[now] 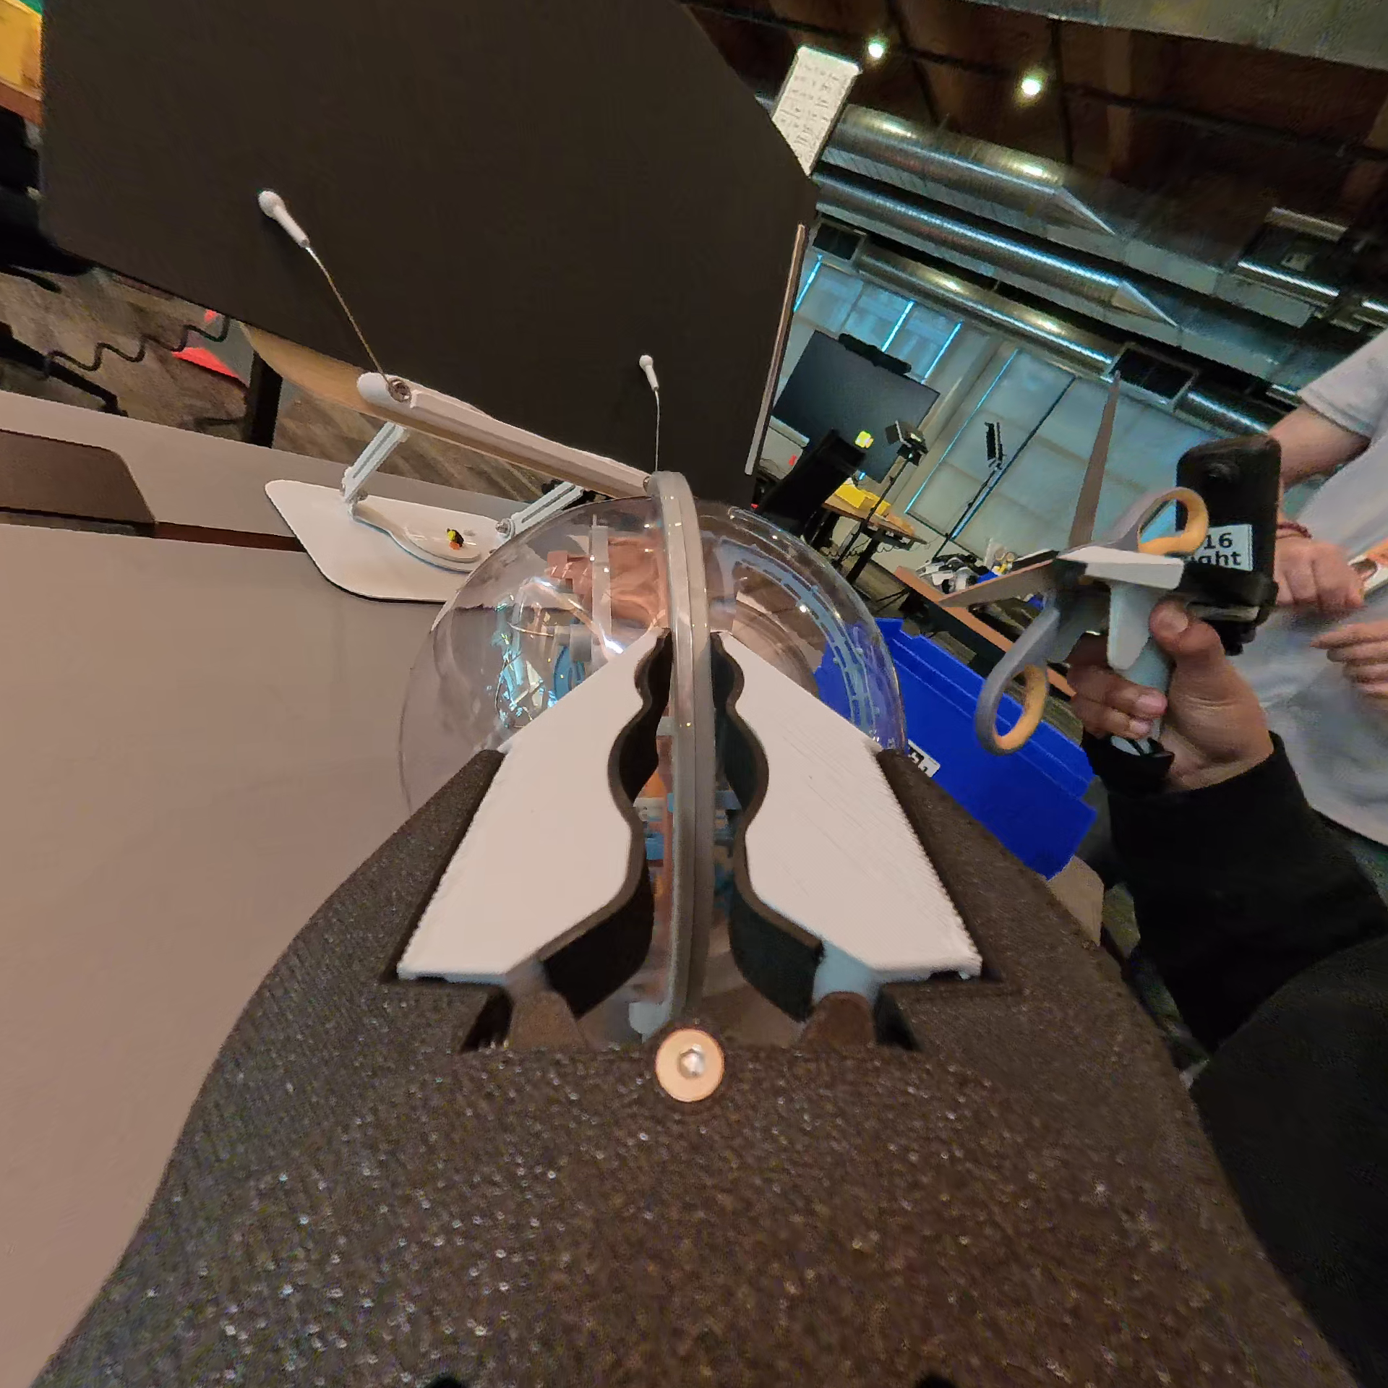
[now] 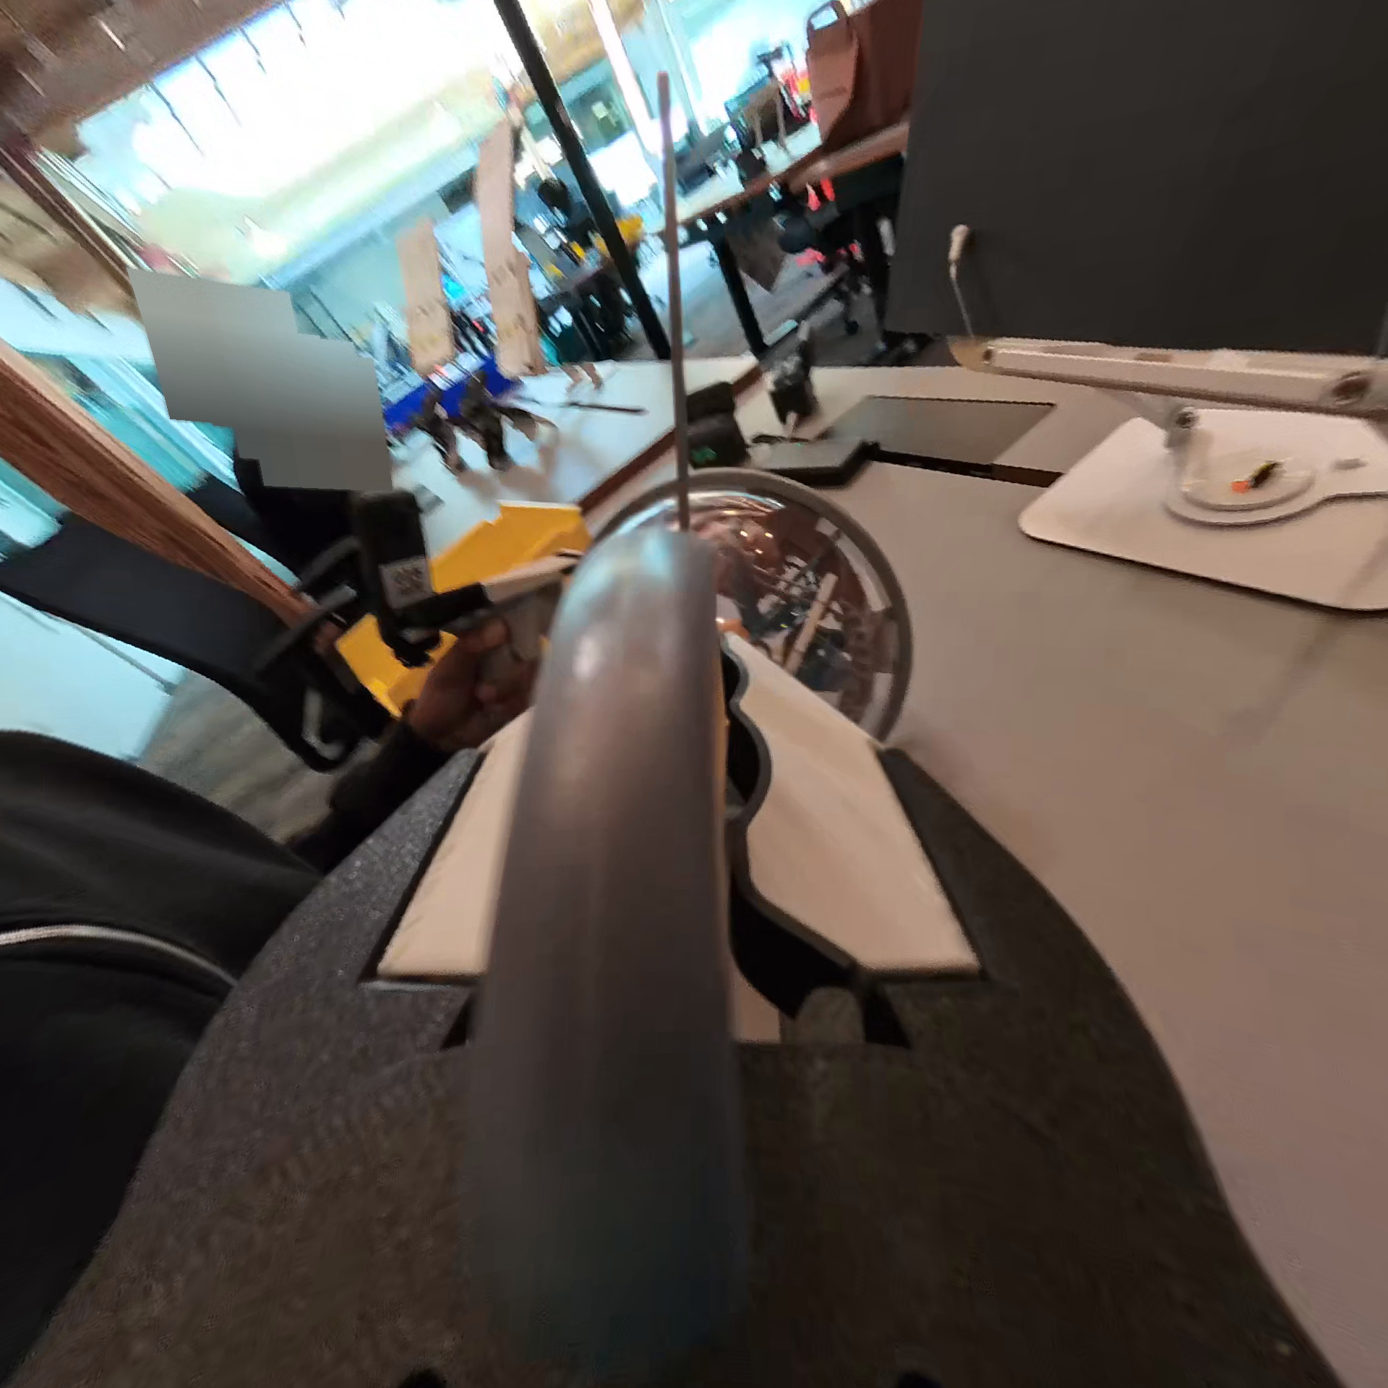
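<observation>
My left gripper point(image 1: 687, 638) is shut on the grey rim point(image 1: 680, 571) of a clear plastic dome point(image 1: 796, 601), which it holds edge-on above the grey table point(image 1: 188, 751). My right gripper point(image 2: 646, 676) is shut on grey-and-orange scissors point(image 2: 601, 826), whose blade point(image 2: 671, 300) points up. In the left wrist view the right gripper point(image 1: 1111, 571) shows at the right with the scissors point(image 1: 1021, 676), held apart from the dome. In the right wrist view the dome point(image 2: 811, 593) lies just beyond the scissors, and the left gripper point(image 2: 481, 597) is at the left in a hand.
A white stand with jointed arms and thin swab-tipped rods sits on a white base plate point(image 1: 360, 526) point(image 2: 1202, 541) at the back of the table. A black panel point(image 1: 451, 188) stands behind it. Blue bins point(image 1: 976, 766) and a yellow bin point(image 2: 526, 533) lie off the table edge. A person in a grey shirt point(image 1: 1337, 676) stands at the right.
</observation>
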`<state>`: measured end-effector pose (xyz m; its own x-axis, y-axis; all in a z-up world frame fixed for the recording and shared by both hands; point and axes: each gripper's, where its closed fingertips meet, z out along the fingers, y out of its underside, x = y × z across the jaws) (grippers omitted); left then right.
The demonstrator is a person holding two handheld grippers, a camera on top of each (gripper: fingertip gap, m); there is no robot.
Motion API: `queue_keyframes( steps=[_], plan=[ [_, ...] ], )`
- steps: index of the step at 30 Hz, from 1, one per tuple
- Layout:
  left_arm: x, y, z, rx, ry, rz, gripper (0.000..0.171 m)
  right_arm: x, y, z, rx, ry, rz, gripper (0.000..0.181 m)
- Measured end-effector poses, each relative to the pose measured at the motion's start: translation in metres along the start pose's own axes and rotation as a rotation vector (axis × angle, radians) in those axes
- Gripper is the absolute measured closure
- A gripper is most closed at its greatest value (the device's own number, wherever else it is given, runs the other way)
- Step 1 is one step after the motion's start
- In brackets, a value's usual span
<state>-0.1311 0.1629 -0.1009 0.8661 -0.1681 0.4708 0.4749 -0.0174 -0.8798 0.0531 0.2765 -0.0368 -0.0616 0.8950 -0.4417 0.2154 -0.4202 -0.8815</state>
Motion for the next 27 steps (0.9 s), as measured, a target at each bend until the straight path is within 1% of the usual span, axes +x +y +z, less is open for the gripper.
queue_keyframes(
  steps=[1,5,7,13,27],
  plan=[
    [0.000,0.000,-0.001,0.001,0.000,0.003,0.163,0.000,0.001,0.000,0.016,-0.018,0.030,0.165],
    [-0.001,0.000,0.001,0.009,0.009,-0.004,0.163,0.007,0.011,0.001,0.009,0.031,0.047,0.166],
    [0.001,-0.001,0.003,0.005,0.007,0.013,0.163,0.002,0.009,-0.003,0.028,0.024,0.057,0.165],
    [0.000,0.000,0.008,0.013,0.020,0.017,0.163,-0.002,0.008,-0.016,0.059,0.073,0.042,0.166],
    [0.004,0.003,0.008,0.008,0.038,0.023,0.163,-0.006,0.015,-0.023,0.087,0.106,0.068,0.165]
  ],
)
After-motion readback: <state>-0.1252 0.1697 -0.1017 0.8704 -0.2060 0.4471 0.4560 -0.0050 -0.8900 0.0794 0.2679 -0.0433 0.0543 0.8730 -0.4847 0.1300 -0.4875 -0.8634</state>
